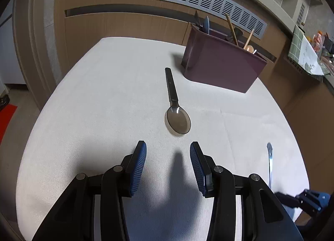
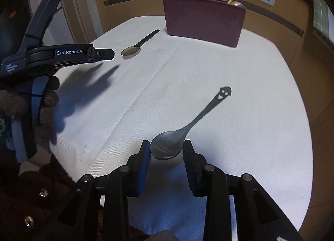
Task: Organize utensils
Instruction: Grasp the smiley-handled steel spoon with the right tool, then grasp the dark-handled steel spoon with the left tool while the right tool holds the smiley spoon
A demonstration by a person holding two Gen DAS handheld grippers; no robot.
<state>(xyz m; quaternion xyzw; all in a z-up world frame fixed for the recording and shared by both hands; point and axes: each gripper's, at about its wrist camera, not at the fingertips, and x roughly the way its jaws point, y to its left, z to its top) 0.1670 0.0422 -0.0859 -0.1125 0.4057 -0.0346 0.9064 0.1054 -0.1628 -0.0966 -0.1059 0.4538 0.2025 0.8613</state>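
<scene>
My left tool (image 1: 168,165) hangs over the white-clothed bench (image 1: 94,105) with its blue pads spread wide and nothing between them. Just ahead of it lies the dark translucent spoon (image 1: 176,109), bowl toward me, handle pointing at the maroon utensil holder (image 1: 221,67), which stands near the far edge with chopsticks and other utensils sticking out of it. My right tool (image 2: 167,151) sits low at the near edge, its fingers on either side of the bowl of the metal spoon (image 2: 183,130); I cannot tell whether the pads actually pinch it. That spoon's handle runs away to the right, ending in a smiley-face cutout.
</scene>
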